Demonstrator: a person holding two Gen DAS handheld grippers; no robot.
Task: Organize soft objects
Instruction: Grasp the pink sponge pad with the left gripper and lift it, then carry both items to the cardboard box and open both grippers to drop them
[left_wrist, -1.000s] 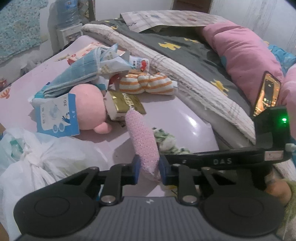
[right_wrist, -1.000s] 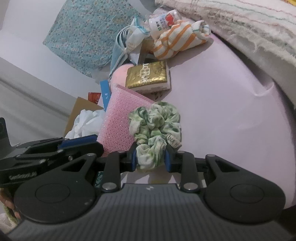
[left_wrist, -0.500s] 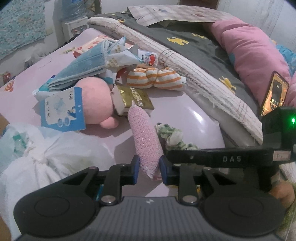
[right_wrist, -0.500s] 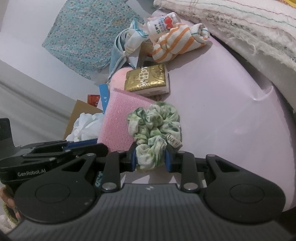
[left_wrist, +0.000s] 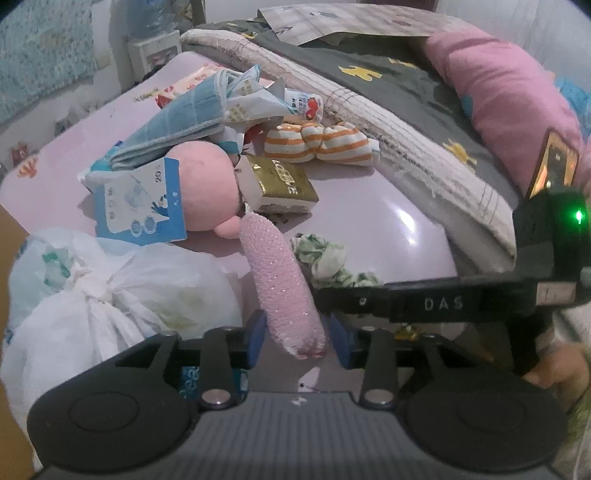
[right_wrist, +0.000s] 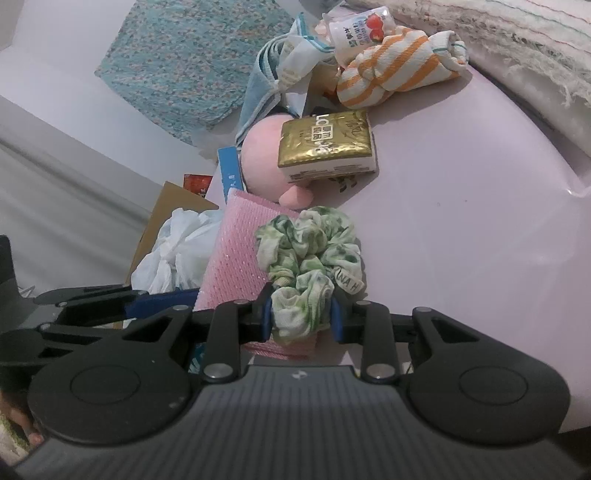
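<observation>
The things lie on a smooth, shiny pink bed sheet (left_wrist: 373, 218) on a bed. A landmark in the middle of the heap is the gold tissue pack (left_wrist: 282, 184). Just left of it sits a round pink plush toy (left_wrist: 207, 190), touching the pack. A blue and white paper card (left_wrist: 138, 201) leans on the toy's left side. Behind the pack lies an orange striped cloth roll (left_wrist: 319, 144), and behind that a small bottle with red fruit on it (left_wrist: 304, 107). A folded blue cloth (left_wrist: 177, 125) lies over the back of the heap. In front of the pack and to the left is a tied white plastic bag (left_wrist: 107, 291).

To the right of the pack, a thick grey blanket with yellow shapes (left_wrist: 388, 96) is bunched along the bed, with a pink pillow (left_wrist: 506, 107) past it. A blue patterned cloth (right_wrist: 192, 55) hangs on the white wall behind the heap.

The left gripper (left_wrist: 297, 338) has the pink sponge (left_wrist: 280, 280) between its fingers. The fingers are moving apart and its pads no longer press the sponge. The sponge's far end reaches up to the plush toy.

The right gripper (right_wrist: 303, 317) is clamped on the green and white scrunchie (right_wrist: 310, 254), which lies in front of the gold pack and beside the sponge.
</observation>
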